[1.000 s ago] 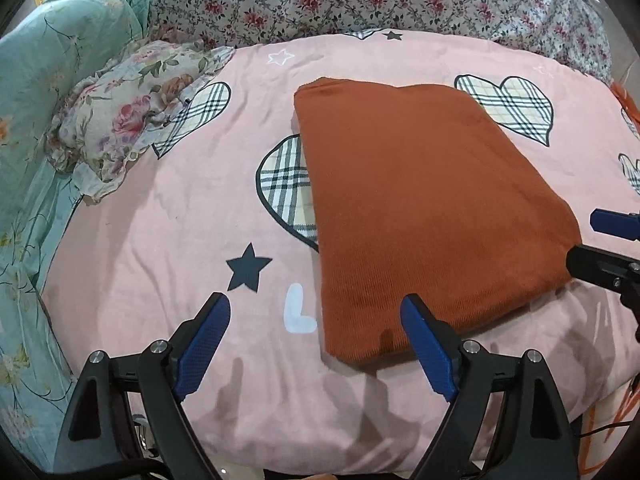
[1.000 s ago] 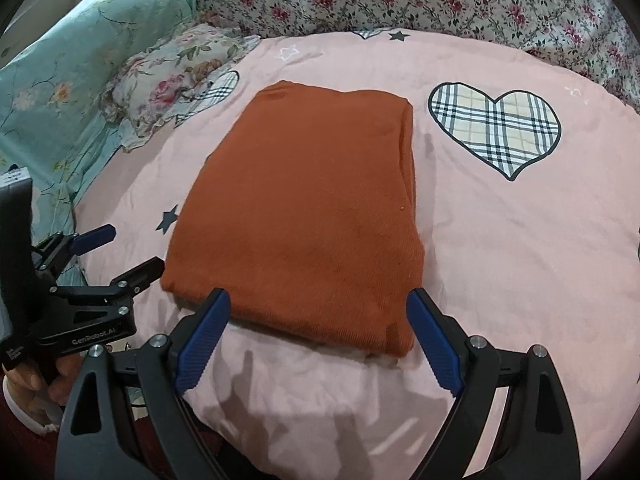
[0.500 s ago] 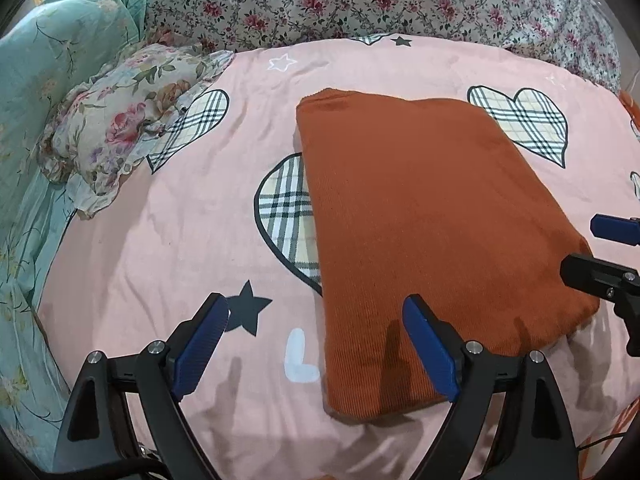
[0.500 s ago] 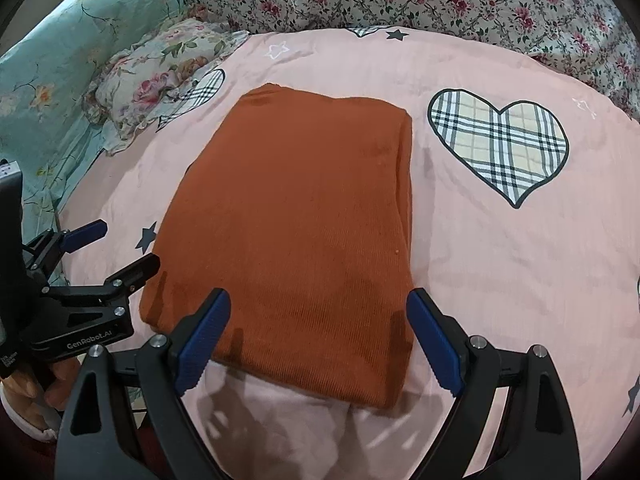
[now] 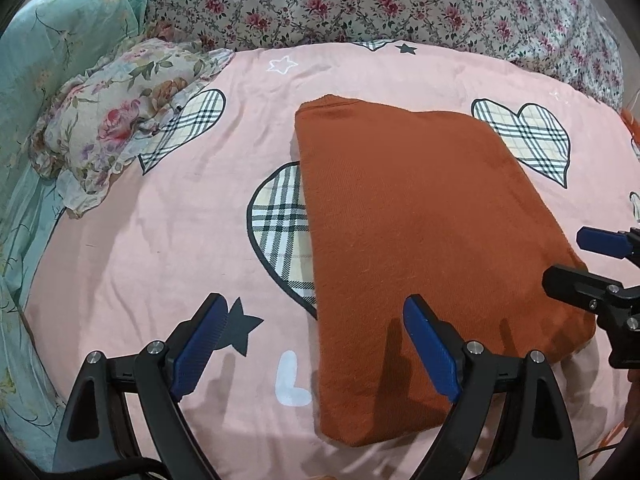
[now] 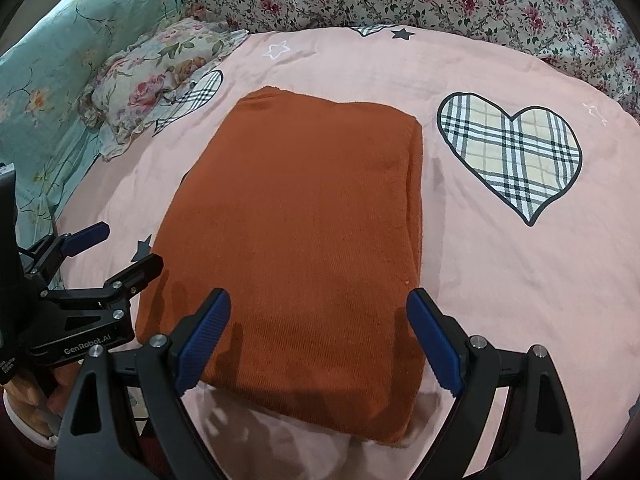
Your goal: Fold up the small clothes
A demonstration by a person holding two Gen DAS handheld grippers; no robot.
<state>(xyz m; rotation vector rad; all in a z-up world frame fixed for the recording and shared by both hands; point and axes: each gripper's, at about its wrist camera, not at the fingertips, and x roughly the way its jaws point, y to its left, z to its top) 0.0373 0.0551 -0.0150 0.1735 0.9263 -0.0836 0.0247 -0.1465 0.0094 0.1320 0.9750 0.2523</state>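
Note:
A rust-orange knit garment [image 5: 416,240] lies folded into a flat rectangle on the pink bedsheet [image 5: 160,240]; it also shows in the right wrist view [image 6: 304,240]. My left gripper [image 5: 316,344] is open and empty, hovering over the garment's near left edge, its right finger above the cloth. My right gripper [image 6: 318,340] is open and empty, above the garment's near edge. Each gripper shows in the other's view: the right one [image 5: 592,264] at the garment's right corner, the left one [image 6: 116,252] at its left side.
A floral pillow [image 5: 116,120] lies at the left on the sheet. A teal floral quilt [image 5: 36,80] is piled at the far left and a flowered quilt [image 5: 400,4] runs along the back. The bed's near edge is just below the grippers.
Both grippers have moved forward over the near part of the garment, which now sits lower and closer in both views. Both stay open. The garment has not changed shape.

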